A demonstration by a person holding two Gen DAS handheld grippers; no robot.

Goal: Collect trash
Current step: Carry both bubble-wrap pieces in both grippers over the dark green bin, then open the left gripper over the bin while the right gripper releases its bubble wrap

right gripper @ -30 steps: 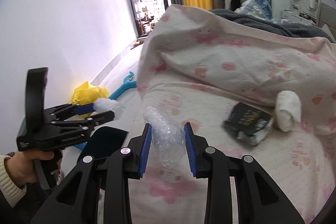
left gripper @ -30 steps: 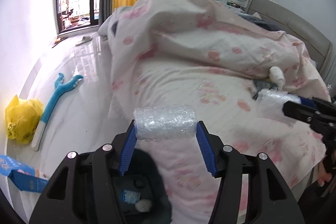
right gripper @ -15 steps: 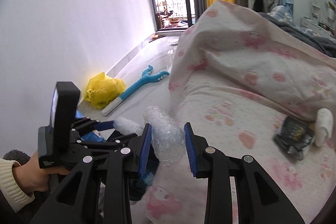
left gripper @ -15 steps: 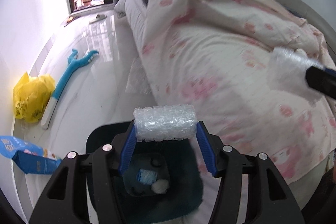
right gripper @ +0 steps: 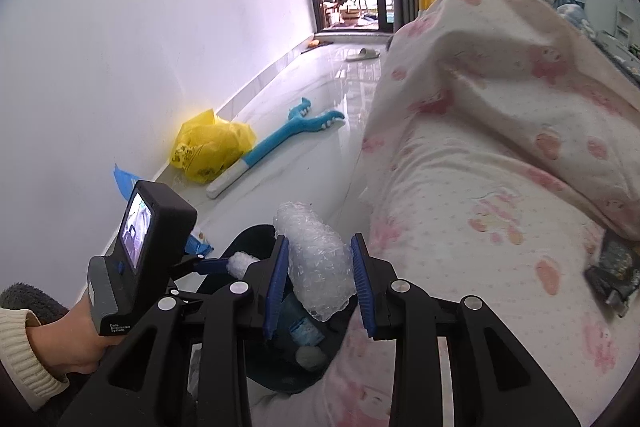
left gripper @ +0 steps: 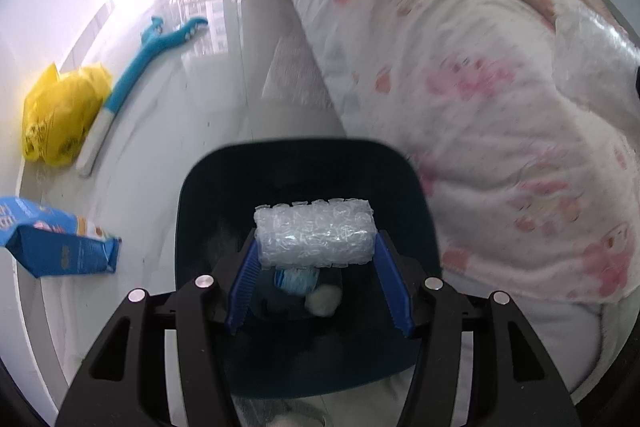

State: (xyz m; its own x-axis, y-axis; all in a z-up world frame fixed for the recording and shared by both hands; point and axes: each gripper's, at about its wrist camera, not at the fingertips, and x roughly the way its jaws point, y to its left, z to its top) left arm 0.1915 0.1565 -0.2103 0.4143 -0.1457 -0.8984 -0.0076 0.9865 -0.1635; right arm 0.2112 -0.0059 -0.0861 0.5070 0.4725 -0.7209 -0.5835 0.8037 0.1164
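Jaws of the left gripper (left gripper: 316, 247) clamp a rolled-up piece of clear bubble wrap (left gripper: 315, 237) by its two ends, blue finger pads (left gripper: 244, 287) on either side. Roll's long axis runs left-right across the view, level, spanning the gap between the pads. Compared with a second ago the view has swung off the pink-patterned white quilt (left gripper: 480, 115) and down: the dark blue plastic trash bin (left gripper: 208, 187) now fills the centre, directly under the roll. Inside the bin: a blue-white wrapper (left gripper: 296, 279) and a white wad (left gripper: 323, 301). On the glossy floor to the left: yellow plastic bag (left gripper: 60, 115), blue-and-white long-handled claw toy (left gripper: 148, 63), blue snack packet (left gripper: 56, 243). At right edge, blurred second bubble-wrap piece (left gripper: 592, 55).

Right wrist view: right gripper (right gripper: 318, 259) jaws are closed on the crumpled clear bubble-wrap bundle (right gripper: 316, 259), pads pressing its sides. Bundle's long axis points forward and up-left, away from the camera, tip leaning toward the wall. Earlier it sat over the quilt (right gripper: 500, 155); now it is over the bin's rim (right gripper: 256, 231), beside the bed edge. Left gripper (right gripper: 224, 263) with its screen is lower left, held by a hand (right gripper: 76, 339) in a cream cuff, its roll (right gripper: 242, 263) over the bin. Black packet (right gripper: 612, 271) lies on the quilt far right.
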